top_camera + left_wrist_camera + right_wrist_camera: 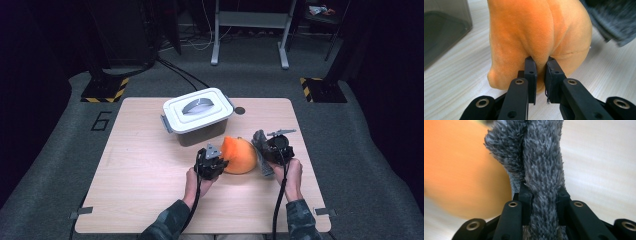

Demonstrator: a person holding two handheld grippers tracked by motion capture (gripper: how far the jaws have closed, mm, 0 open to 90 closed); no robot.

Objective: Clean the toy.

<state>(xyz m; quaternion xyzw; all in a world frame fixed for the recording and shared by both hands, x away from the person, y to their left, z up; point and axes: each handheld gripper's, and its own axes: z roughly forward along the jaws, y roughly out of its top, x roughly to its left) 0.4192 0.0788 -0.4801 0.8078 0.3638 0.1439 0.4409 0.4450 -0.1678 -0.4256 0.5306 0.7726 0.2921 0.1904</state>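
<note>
While left hand-held gripper [540,65] pinches rounded orange plush [534,32], right hand-held gripper [544,195] clamps shaggy grey fabric [541,157].

I am working in what looks like a lab or recording studio, not a home. My light wooden table [150,175] stands alone on grey carpet [60,165] in a pool of light, with darkness all round. At eleven o'clock and at two o'clock stand dark stand bases edged in yellow-and-black hazard tape [106,90], the second at [320,89]. Black cables [182,74] run across the floor from eleven o'clock. At twelve o'clock stands a pale metal frame [250,30] on two feet. A number 6 [101,121] is marked on the carpet at ten o'clock, beside the table. Grey tape tabs [81,212] fix the table's near corners.
</note>
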